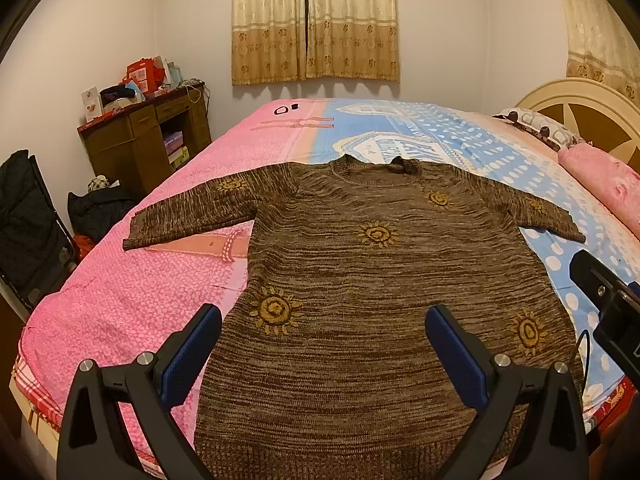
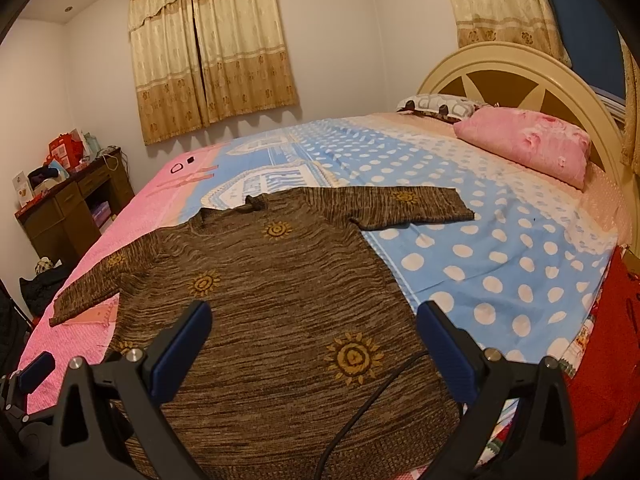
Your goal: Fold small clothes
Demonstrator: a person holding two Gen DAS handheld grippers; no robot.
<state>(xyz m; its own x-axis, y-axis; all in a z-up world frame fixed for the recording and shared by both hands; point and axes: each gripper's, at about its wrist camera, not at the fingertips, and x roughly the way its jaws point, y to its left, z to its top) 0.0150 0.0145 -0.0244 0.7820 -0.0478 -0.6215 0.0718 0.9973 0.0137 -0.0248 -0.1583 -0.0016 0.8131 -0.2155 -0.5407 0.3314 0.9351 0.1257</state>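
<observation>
Both grippers' jaws gape over the sweater [image 1: 352,280]; only the right view shows a cable [image 2: 368,404].

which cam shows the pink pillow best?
Right wrist view: the pink pillow shows whole, lying against the headboard near the frame's middle right. The left wrist view catches only part of it, squeezed and cut off at the right edge.

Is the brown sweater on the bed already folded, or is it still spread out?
Spread out. The brown sweater lies flat on the bed, both sleeves stretched sideways, collar and hem both visible, nothing folded over. Both grippers are open above it.
</observation>
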